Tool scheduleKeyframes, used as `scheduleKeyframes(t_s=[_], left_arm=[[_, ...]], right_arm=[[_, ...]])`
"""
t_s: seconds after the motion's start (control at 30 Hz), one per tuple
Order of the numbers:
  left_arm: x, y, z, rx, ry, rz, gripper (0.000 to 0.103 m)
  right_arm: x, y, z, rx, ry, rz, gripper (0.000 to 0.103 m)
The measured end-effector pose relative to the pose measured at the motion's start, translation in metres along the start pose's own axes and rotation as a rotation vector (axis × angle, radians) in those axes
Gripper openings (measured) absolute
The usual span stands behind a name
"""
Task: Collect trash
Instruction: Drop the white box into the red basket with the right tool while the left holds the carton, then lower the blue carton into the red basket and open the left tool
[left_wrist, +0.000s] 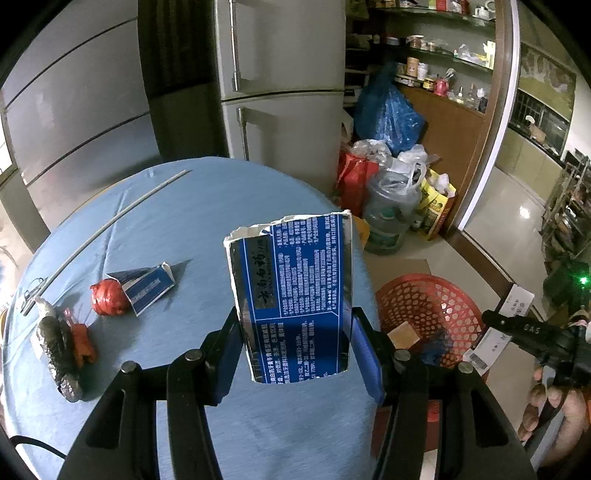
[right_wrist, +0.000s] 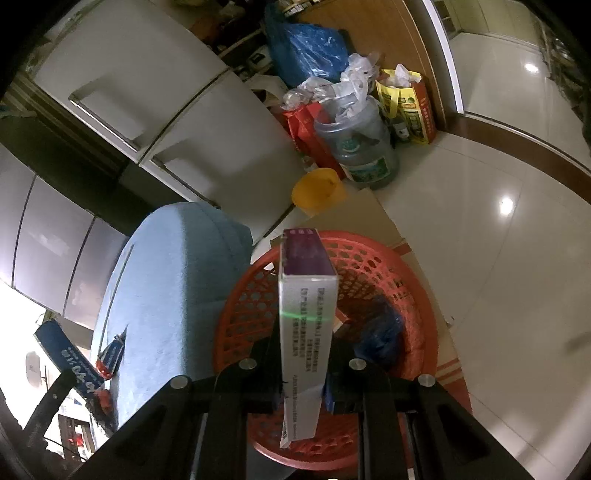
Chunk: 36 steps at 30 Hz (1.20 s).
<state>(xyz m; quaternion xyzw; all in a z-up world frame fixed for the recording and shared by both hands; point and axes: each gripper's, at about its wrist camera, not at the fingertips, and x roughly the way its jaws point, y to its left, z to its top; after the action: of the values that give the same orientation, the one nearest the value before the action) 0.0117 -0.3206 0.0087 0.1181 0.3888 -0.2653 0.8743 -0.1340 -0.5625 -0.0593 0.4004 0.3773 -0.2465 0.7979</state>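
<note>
The left gripper (left_wrist: 295, 354) pinches a torn blue toothpaste carton (left_wrist: 295, 295) between its blue pads, holding it upright above the blue-clothed round table (left_wrist: 207, 206); the right gripper (right_wrist: 301, 391) clamps a white-and-purple medicine box (right_wrist: 304, 332) on edge over the red plastic basket (right_wrist: 406, 280) that stands on the floor beside the table. On the cloth to the left lie a second torn blue carton piece (left_wrist: 147, 286), a red crumpled ball (left_wrist: 109, 297), a silver foil wrapper (left_wrist: 59, 350) and a thin rod (left_wrist: 110, 225). A blue crumpled scrap (right_wrist: 380, 332) already lies in the basket.
</note>
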Motion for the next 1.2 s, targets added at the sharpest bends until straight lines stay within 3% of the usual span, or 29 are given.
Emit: scheduleKeyframes(t_s=[0.73, 0.83, 0.9, 1.2], left_arm=[[0.001, -0.008, 0.008, 0.0, -0.01, -0.034, 0.058], [0.003, -0.011, 0.008, 0.0, -0.009, -0.051, 0.058], [0.005, -0.014, 0.011, 0.003, -0.008, -0.061, 0.058], [0.023, -0.059, 0.021, 0.063, 0.046, -0.216, 0.058]], right_arm=[[0.045, -0.014, 0.012, 0.026, 0.128, -0.063, 0.02], [0.044, -0.018, 0.016, 0.042, 0.121, -0.072, 0.035], [0.04, -0.02, 0.018, 0.055, 0.108, -0.062, 0.066], [0.01, -0.025, 0.027, 0.061, 0.037, -0.047, 0.066]])
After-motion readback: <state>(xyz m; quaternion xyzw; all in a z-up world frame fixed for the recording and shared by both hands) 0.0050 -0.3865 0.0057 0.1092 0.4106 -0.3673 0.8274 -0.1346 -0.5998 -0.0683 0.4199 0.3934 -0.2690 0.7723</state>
